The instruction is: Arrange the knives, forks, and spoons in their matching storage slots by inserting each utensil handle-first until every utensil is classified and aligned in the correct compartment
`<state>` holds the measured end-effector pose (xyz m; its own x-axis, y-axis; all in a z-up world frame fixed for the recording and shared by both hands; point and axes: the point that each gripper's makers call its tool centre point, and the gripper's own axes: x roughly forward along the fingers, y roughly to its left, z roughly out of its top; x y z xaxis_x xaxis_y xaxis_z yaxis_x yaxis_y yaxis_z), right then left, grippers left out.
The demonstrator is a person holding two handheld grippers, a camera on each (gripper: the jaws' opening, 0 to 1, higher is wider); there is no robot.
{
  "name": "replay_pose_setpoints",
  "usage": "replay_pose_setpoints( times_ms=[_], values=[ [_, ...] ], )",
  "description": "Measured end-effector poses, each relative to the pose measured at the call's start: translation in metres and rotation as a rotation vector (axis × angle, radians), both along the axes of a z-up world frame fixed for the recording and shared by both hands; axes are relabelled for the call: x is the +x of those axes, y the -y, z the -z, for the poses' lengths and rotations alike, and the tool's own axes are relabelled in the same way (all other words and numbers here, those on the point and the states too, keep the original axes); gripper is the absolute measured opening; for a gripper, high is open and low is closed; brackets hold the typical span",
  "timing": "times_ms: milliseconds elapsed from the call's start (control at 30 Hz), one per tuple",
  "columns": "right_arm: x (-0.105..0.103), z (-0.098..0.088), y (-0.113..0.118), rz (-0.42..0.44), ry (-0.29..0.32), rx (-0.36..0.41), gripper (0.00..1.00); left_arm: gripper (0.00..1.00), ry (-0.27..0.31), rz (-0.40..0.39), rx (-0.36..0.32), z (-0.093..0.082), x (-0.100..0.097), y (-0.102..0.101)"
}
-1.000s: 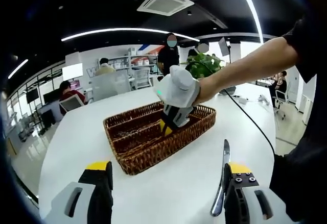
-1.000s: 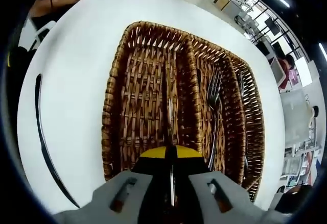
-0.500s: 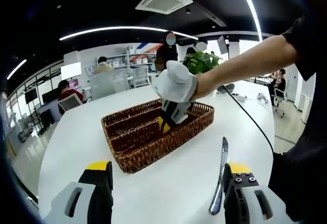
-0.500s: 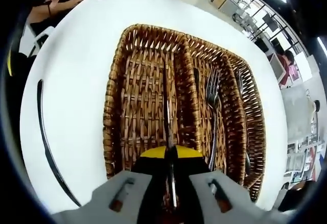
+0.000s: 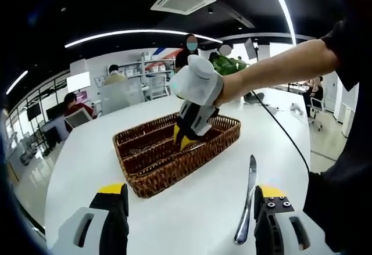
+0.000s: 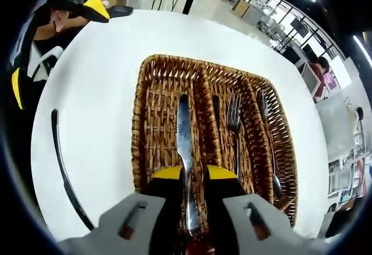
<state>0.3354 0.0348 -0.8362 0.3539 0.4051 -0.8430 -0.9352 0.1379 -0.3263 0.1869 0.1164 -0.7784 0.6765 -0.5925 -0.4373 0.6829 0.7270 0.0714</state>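
A brown wicker basket (image 6: 138, 144) with three long slots lies on the white table (image 6: 93, 92). A knife (image 6: 183, 139) lies flat in its left slot, its handle between the slightly parted jaws of my right gripper (image 6: 195, 173), which is open. The middle slot holds a fork (image 6: 234, 121) and the right slot a spoon (image 6: 268, 150). Another knife (image 5: 246, 205) lies on the table beside the right jaw of my left gripper (image 5: 192, 190), which stands wide open and holds nothing. In the left gripper view the right gripper (image 5: 180, 139) hovers over the basket (image 5: 145, 179).
A person's arm (image 5: 279, 72) reaches over the table from the right. A thin cable (image 5: 282, 133) runs across the table and a green plant (image 5: 229, 64) stands behind the basket. A dark mouse (image 6: 119, 11) lies at the table's edge. People sit at desks beyond.
My right gripper's jaws have parted and drawn back from the basket. The knife, earlier gripped edge-on, now lies flat in the left slot. The left gripper stays open.
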Motion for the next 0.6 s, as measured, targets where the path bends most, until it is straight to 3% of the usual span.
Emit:
replay_pose_setpoints(
  times_ms=[367,600],
  values=[
    [0.003,-0.031,0.003,0.122,0.008,0.172,0.24,0.93,-0.004,0.022,0.011,-0.002,-0.002,0.008],
    [0.001,-0.041,0.013,0.194,-0.007,0.273,0.29,0.94,-0.007,0.030,0.014,-0.004,0.001,0.014]
  ],
)
